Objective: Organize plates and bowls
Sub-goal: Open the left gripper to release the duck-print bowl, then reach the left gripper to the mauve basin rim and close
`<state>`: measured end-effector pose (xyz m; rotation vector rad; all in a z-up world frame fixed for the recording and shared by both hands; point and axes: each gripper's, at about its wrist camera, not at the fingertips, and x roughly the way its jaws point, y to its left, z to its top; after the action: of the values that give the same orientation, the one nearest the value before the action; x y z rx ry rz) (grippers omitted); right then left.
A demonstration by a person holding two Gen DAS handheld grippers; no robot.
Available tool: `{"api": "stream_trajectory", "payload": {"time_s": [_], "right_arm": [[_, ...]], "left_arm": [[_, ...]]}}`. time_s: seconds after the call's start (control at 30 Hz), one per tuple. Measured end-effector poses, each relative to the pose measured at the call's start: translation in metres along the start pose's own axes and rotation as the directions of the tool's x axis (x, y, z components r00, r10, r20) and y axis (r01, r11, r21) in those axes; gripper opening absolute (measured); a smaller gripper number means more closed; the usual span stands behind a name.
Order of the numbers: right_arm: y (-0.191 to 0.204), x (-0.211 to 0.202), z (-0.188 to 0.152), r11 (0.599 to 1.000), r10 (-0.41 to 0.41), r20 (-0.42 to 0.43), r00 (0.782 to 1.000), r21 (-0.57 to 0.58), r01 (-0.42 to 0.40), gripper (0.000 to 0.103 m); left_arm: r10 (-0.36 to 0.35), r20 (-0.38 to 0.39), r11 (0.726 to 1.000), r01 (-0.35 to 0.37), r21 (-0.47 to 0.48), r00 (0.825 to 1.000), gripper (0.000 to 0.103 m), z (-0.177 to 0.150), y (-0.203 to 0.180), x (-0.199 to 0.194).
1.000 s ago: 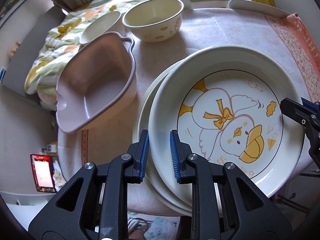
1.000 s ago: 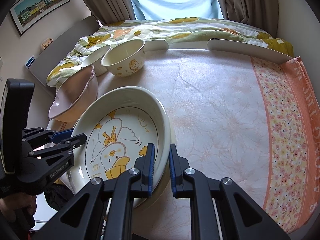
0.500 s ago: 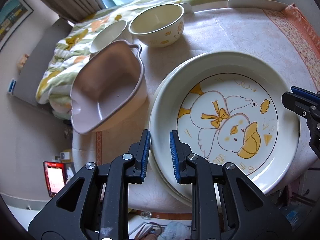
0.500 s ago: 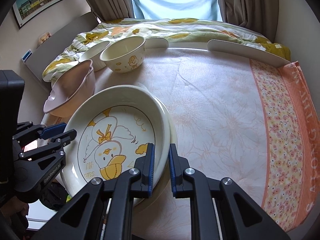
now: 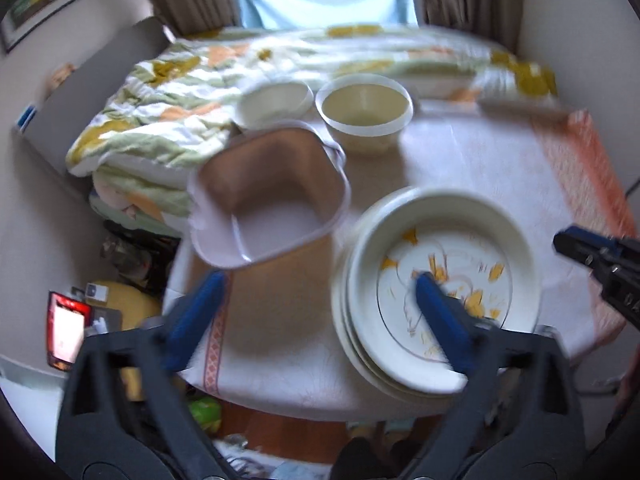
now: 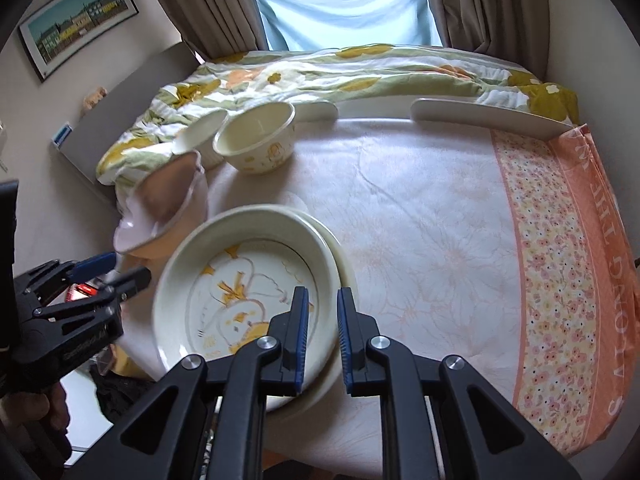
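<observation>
A cream duck plate (image 5: 440,276) (image 6: 248,300) lies on top of plainer plates (image 6: 340,256) at the table's near left. My left gripper (image 5: 316,300) is wide open and empty, drawn back left of the plate stack; it also shows in the right wrist view (image 6: 116,270). My right gripper (image 6: 322,336) stands with its jaws a small gap apart around the duck plate's right rim; whether it grips is unclear. A pink heart-shaped bowl (image 5: 268,196) (image 6: 160,208), a cream duck bowl (image 5: 364,112) (image 6: 256,140) and a white bowl (image 5: 276,102) (image 6: 198,136) stand behind.
The table (image 6: 420,220) wears a pale floral cloth with an orange band (image 6: 560,260) at the right. A bed with a flowered quilt (image 6: 320,72) lies beyond. White table guards (image 6: 480,116) line the far edge. A red-lit phone (image 5: 64,332) sits below left.
My left gripper has opened wide and pulled back from the plate rim, and its view is blurred by motion. My right gripper has stayed at the plate's right rim.
</observation>
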<state>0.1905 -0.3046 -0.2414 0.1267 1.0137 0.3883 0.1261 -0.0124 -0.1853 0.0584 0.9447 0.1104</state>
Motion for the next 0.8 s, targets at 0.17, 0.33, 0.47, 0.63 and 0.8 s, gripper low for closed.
{"api": "stream_trajectory", "payload": {"time_s": [0.17, 0.33, 0.47, 0.63, 0.8], "right_arm": [[0.005, -0.017, 0.019, 0.998, 0.063, 0.066, 0.996, -0.018, -0.062, 0.103], [0.032, -0.007, 0.043, 0.993, 0.055, 0.016, 0.998, -0.109, -0.053, 0.103], [0.066, 0.014, 0.062, 0.981, 0.072, -0.041, 0.997, -0.175, -0.078, 0.103], [0.109, 0.057, 0.081, 0.979, -0.012, -0.082, 0.997, -0.206, -0.005, 0.103], [0.132, 0.119, 0.095, 0.983, 0.004, -0.197, 0.98, -0.179, -0.04, 0.102]], "left_arm": [[-0.095, 0.044, 0.989, 0.099, -0.11, 0.995, 0.103, 0.006, 0.041, -0.03], [-0.342, 0.035, 0.861, 0.328, -0.388, 0.939, 0.103, 0.002, 0.11, -0.013], [-0.46, 0.03, 0.765, 0.413, -0.494, 0.887, 0.102, 0.0, 0.143, 0.018], [-0.546, -0.021, 0.701, 0.443, -0.558, 0.838, 0.098, 0.004, 0.164, 0.068], [-0.589, -0.116, 0.703, 0.436, -0.563, 0.8, 0.078, 0.009, 0.166, 0.118]]}}
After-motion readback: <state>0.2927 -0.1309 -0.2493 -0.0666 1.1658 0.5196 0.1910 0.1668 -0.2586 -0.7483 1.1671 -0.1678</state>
